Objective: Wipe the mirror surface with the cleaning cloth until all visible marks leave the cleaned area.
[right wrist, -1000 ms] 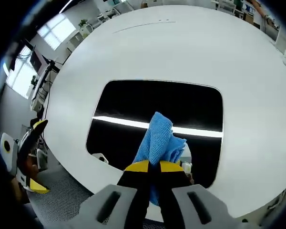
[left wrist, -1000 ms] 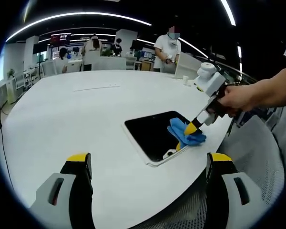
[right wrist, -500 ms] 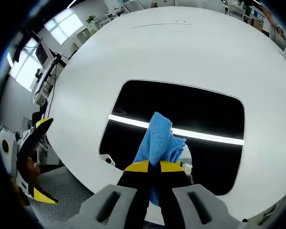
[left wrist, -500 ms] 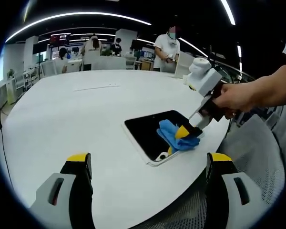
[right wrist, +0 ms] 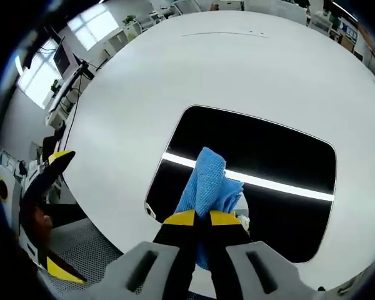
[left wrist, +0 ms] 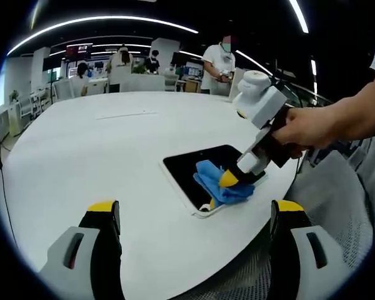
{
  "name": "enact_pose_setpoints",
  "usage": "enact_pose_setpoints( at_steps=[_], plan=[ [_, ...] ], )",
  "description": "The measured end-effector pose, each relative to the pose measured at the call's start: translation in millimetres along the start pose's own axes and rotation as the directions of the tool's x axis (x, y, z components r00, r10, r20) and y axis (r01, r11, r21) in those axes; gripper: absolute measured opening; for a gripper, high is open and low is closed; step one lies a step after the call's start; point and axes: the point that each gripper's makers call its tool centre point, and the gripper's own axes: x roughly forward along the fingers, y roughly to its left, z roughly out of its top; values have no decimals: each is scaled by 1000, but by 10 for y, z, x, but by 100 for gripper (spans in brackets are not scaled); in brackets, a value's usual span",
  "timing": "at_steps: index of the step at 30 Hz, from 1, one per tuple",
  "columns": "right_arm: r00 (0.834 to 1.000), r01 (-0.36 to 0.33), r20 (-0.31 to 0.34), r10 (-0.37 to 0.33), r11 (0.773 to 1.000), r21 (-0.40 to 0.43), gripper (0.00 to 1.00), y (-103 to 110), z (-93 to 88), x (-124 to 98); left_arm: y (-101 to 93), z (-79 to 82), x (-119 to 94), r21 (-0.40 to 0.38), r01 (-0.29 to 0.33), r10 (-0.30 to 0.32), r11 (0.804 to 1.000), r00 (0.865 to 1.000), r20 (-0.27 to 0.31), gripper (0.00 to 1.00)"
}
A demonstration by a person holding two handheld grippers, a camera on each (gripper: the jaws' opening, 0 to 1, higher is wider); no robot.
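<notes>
right gripper (right wrist: 196, 219): clamping the blue cleaning cloth (right wrist: 207, 184) between yellow-tipped jaws, pressing it onto the mirror (right wrist: 262, 156); in the left gripper view sitting at (left wrist: 228, 181), a person's hand (left wrist: 300, 128) gripping it.
cloth position: resting on the near half of the dark glass in the left gripper view (left wrist: 217, 183), now closer to the near-left corner than a second ago; sliding steadily across over the last two steps.
mirror: lying flat near the edge of the round white table (left wrist: 81, 144), dark rectangle with pale border (left wrist: 200, 164); reflecting a bright ceiling strip in the right gripper view. Marks on glass: too small to tell.
left gripper (left wrist: 194, 215): jaws standing wide apart, gripping nothing, hovering off the table edge, aim unchanged; also showing at the left rim of the right gripper view (right wrist: 47, 181).
background: people standing (left wrist: 220, 59) beyond the table's far side.
</notes>
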Motion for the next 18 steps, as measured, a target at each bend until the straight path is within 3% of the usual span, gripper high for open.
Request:
enact_pose_setpoints(
  at_steps=[18],
  plan=[
    [1000,-15,-11,14,993,-116,0,228,116,154,-10,-34,8,5,5,-5,1000,1000,-17,99]
  ],
)
